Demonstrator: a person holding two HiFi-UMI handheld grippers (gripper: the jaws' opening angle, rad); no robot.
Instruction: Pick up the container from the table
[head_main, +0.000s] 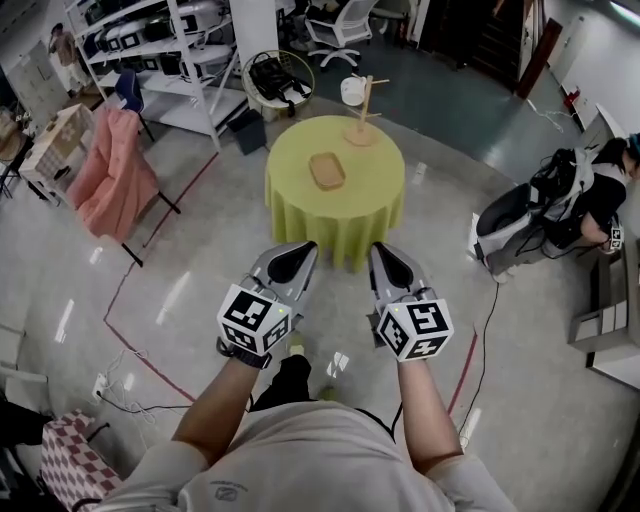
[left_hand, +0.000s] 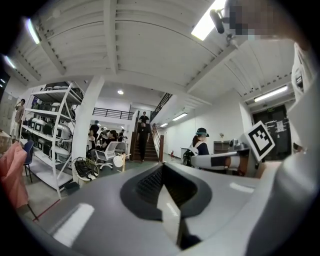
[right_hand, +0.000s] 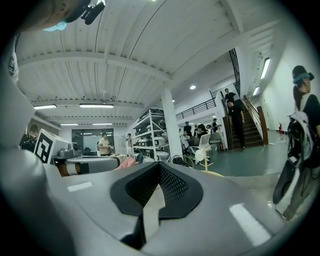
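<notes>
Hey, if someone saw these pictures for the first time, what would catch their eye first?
The round yellow-green table stands out in the middle of the head view, with a shallow wooden container lying on top. In the foreground the left tool and right tool are held side by side, both shut and empty, well short of the table. A pink cloth hanging at the left also draws the eye.

Both arms reach forward; left gripper (head_main: 303, 248) and right gripper (head_main: 381, 250) jaws together.
</notes>
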